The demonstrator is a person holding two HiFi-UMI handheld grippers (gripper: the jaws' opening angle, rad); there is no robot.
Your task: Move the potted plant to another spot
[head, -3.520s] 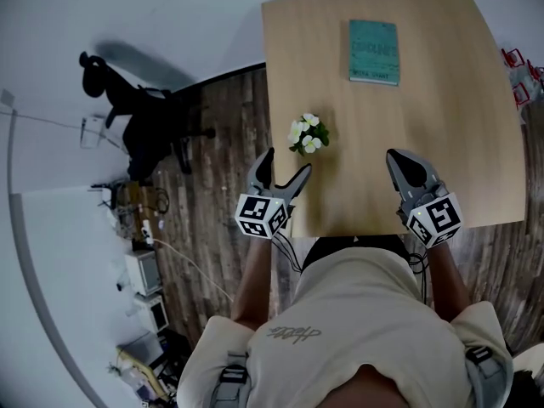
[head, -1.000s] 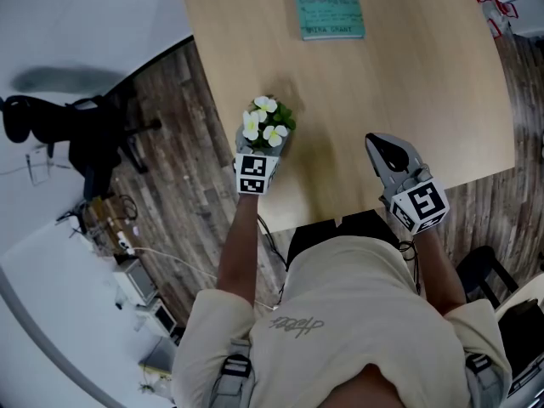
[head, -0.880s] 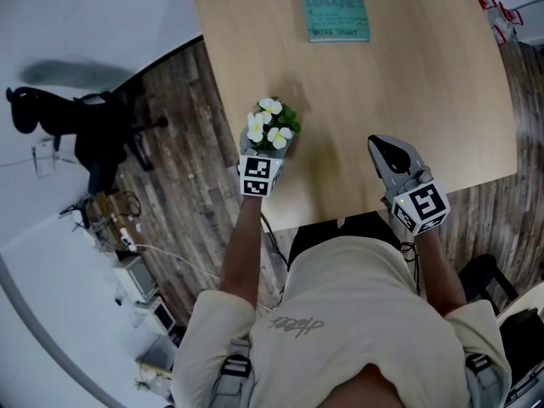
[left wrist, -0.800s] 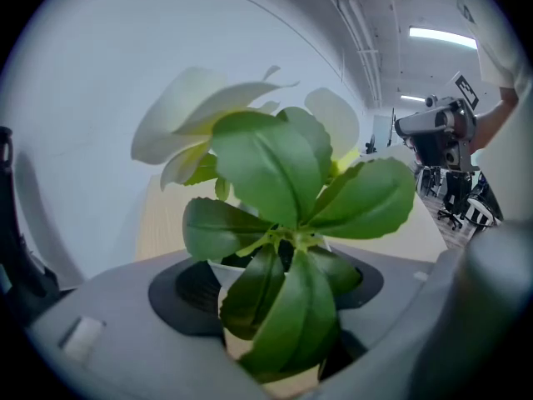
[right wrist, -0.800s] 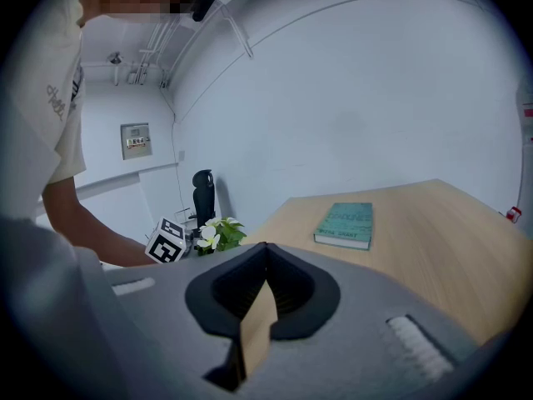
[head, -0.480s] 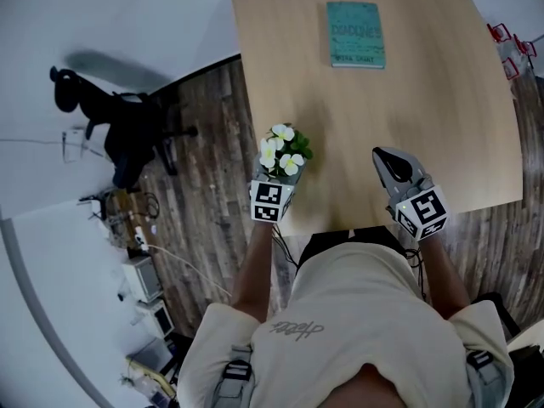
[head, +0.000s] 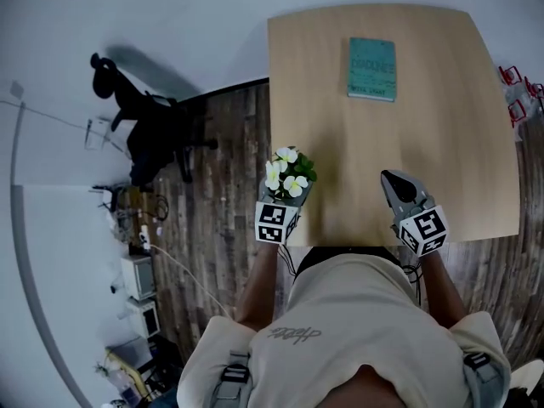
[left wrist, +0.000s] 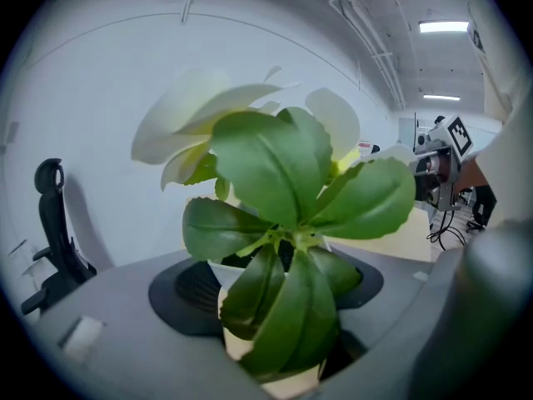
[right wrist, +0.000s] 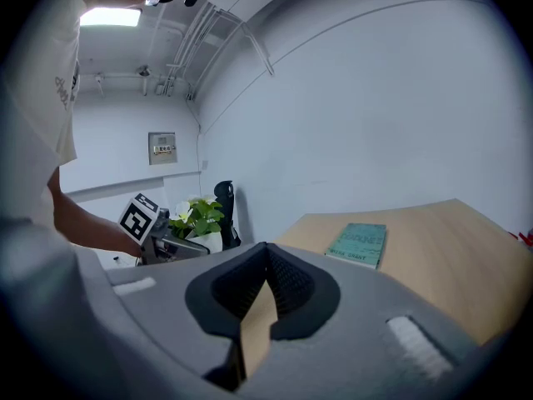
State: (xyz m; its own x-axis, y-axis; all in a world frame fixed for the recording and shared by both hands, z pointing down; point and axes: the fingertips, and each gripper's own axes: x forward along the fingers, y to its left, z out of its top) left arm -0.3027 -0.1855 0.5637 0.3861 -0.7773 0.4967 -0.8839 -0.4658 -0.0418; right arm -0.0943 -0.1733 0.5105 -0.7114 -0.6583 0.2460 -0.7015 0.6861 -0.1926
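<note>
Potted plant (head: 287, 175): held in the air, it seems, at the near left corner of the counter (head: 442, 143).
Left claw (head: 286, 195): clamped around the potted plant.
Right claw (head: 393, 179): closed, holding nothing.
Progress: pickup done; placing at a new spot remains.

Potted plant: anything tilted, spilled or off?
Nothing stands out. The potted plant looks upright, clamped in the left gripper by the table's left edge, with no spill visible. The book lies flat at the far side.
</note>
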